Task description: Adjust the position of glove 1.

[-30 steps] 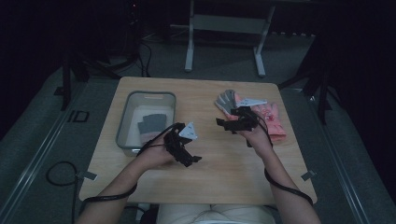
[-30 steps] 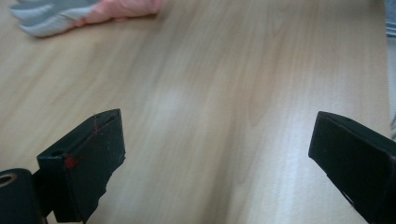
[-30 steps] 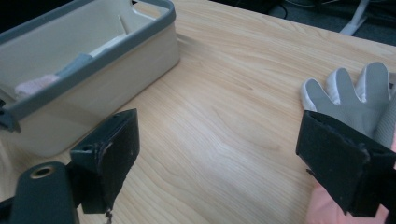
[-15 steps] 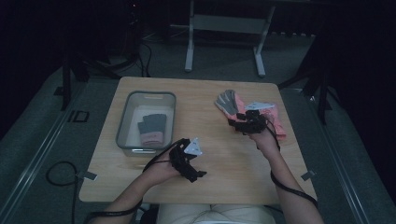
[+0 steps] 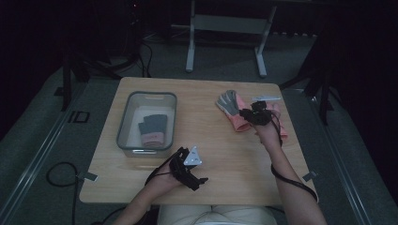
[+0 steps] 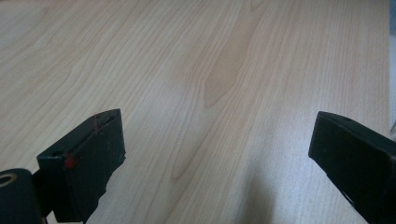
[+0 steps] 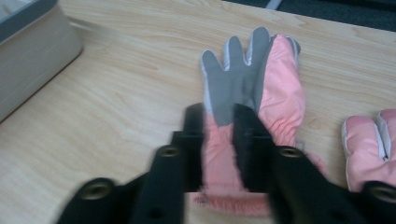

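Since a second ago, the right tongs (image 7: 218, 140) have slid from mid-bench toward the far right corner and their jaws have just been closing; they are now pinched on the cuff end of a pink-and-grey glove (image 7: 252, 88) that lies flat on the wooden bench (image 5: 225, 140), fingers pointing away from the person. The left tongs (image 5: 199, 180) have meanwhile dropped back toward the near edge, where they hover over bare wood with jaws wide apart and nothing between them, as the left gripper view shows. In the high view the glove (image 5: 231, 108) rests near the bench's far right, well apart from a clear plastic bin (image 5: 126, 124) that stands on the left half. Inside the bin lies a second glove (image 5: 153, 130), dark grey at the fingers and pink at the cuff, flat on the bottom. Another pink glove (image 7: 369, 144) lies just beside the gripped one, at the right of the right gripper view, and a small pale item (image 5: 266, 99), too small to tell, sits beyond them.
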